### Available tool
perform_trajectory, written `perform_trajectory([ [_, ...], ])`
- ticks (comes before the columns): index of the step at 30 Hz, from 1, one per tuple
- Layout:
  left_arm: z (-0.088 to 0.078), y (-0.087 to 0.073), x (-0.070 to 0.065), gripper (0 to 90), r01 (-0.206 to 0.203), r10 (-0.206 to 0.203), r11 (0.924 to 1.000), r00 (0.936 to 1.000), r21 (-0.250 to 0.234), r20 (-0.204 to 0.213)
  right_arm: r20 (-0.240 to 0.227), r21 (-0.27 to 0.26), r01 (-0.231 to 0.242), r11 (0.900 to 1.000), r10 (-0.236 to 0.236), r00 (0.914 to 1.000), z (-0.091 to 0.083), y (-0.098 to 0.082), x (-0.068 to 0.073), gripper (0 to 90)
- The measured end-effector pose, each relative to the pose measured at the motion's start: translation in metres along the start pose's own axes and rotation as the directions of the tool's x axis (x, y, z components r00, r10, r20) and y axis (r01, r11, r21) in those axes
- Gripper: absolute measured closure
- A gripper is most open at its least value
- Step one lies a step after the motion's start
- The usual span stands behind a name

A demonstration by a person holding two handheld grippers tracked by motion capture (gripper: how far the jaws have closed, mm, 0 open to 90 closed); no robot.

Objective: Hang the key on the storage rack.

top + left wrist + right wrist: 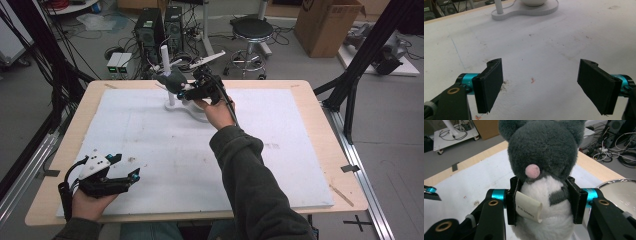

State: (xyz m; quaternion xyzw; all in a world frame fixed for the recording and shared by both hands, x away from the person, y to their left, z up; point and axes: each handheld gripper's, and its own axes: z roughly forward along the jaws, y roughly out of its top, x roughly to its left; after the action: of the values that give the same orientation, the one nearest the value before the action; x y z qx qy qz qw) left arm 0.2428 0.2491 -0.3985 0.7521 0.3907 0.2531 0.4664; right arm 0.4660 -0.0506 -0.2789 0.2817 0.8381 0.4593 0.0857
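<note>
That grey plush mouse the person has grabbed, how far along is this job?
Picking up looks done: the right gripper is shut on the plush mouse, its pads pressing the white belly. In hand is carrying it, held above the white stand with its metal bowl at the table's far side. Setting it down is left, probably in that bowl, though that is a guess. The left gripper rests open near the front edge.

Small print on the plush toy's tag (528, 208); illegible.
</note>
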Motion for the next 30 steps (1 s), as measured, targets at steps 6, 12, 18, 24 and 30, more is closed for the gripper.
perform_trajectory([
  [6,0.0,0.0,0.001,21.2,0.004,-0.004,1.0,1.0,-0.001,-0.002,0.002,0.013,-0.012,1.0,0.012,0.9999,0.006,-0.002,-0.004,53.3],
  [12,0.0,-0.001,0.001,21.2,0.006,-0.006,1.0,1.0,-0.002,-0.004,-0.004,0.013,-0.028,1.0,0.029,0.9996,0.01,-0.003,-0.008,53.2],
  [18,-0.001,0.0,0.001,21.2,0.003,-0.003,1.0,1.0,-0.001,-0.003,0.006,0.031,-0.032,0.999,0.032,0.9995,0.015,-0.005,-0.011,53.2],
  [24,-0.001,-0.001,0.001,21.2,0.008,-0.008,1.0,1.0,-0.002,-0.003,0.01,0.044,-0.045,0.998,0.044,0.999,0.016,-0.006,-0.015,53.2],
  [30,-0.001,-0.001,0.001,21.2,0.009,-0.009,1.0,1.0,-0.003,-0.003,0.011,0.058,-0.046,0.997,0.045,0.9989,0.02,-0.008,-0.016,53.1],
])
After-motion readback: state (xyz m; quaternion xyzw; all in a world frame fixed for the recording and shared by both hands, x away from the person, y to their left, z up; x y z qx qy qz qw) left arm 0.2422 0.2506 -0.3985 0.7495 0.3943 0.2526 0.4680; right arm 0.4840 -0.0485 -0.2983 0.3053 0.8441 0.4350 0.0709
